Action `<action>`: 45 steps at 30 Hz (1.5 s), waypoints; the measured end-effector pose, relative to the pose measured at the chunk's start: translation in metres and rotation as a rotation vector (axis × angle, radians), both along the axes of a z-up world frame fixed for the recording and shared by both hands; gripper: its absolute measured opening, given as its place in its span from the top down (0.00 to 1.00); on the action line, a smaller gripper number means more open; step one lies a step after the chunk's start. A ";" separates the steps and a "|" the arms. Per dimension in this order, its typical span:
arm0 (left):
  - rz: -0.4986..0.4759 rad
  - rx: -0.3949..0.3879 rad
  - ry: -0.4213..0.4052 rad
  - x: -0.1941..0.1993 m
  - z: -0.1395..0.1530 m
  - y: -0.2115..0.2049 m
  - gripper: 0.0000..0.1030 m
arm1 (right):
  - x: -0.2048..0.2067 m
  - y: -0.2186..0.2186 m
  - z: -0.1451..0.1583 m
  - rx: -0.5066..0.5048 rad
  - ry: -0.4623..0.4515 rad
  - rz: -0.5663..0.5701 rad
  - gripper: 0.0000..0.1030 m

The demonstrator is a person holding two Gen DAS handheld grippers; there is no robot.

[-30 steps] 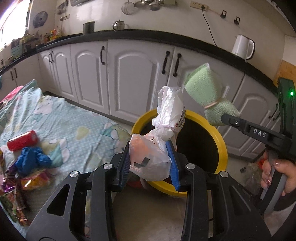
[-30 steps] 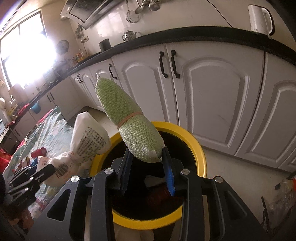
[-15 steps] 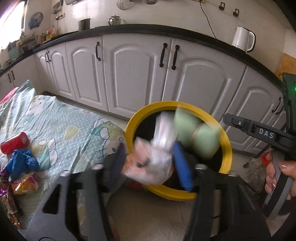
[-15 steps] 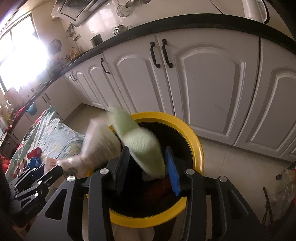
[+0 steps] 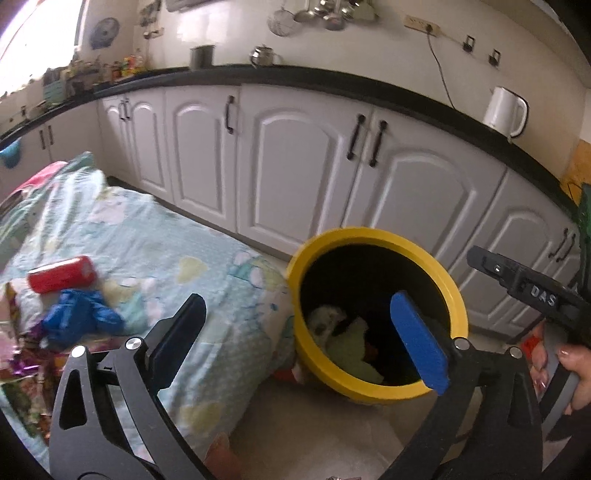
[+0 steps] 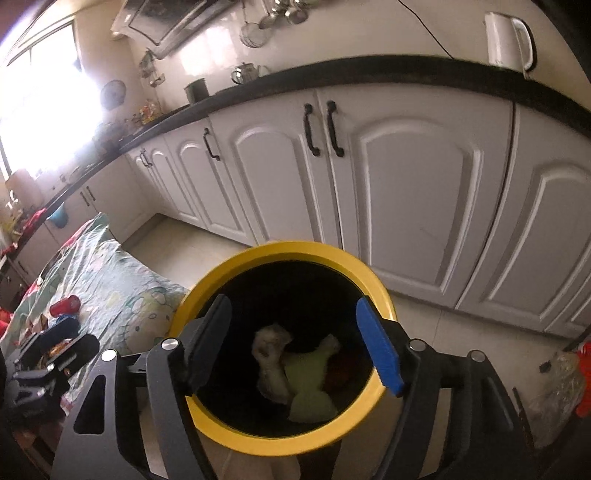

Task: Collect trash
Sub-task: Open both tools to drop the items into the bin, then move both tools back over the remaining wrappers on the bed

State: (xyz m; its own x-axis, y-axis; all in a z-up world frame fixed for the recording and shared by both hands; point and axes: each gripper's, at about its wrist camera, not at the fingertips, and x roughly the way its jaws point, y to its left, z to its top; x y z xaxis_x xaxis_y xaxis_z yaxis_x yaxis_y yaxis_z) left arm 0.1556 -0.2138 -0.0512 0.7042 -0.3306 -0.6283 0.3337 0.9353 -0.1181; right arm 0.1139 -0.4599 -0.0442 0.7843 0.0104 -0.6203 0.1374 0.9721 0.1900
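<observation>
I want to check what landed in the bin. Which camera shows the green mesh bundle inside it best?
The right wrist view: it looks almost straight down into the yellow bin, showing the whole green mesh bundle. The left wrist view shows only part of it, behind the bin's near rim.

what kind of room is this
Most likely a home kitchen: white cabinets run under a dark countertop with a white electric kettle on it, and utensils hang on the wall. Oddly, a patterned bedsheet strewn with trash sits beside a yellow bin.
</observation>
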 end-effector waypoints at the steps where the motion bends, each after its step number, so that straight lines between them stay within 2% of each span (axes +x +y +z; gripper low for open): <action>1: 0.016 -0.002 -0.009 -0.001 0.003 0.005 0.11 | -0.001 0.003 0.002 -0.004 -0.008 0.005 0.31; 19: 0.216 -0.026 -0.132 -0.018 0.046 0.083 0.11 | -0.015 0.077 0.037 -0.046 -0.146 0.184 0.24; 29: 0.290 -0.047 -0.177 -0.025 0.061 0.116 0.11 | -0.015 0.115 0.047 -0.063 -0.156 0.281 0.24; 32: 0.318 -0.054 -0.190 -0.027 0.064 0.127 0.11 | -0.014 0.124 0.049 -0.066 -0.162 0.302 0.20; 45: 0.421 -0.093 -0.199 -0.029 0.068 0.174 0.11 | -0.012 0.177 0.051 -0.087 -0.151 0.416 0.20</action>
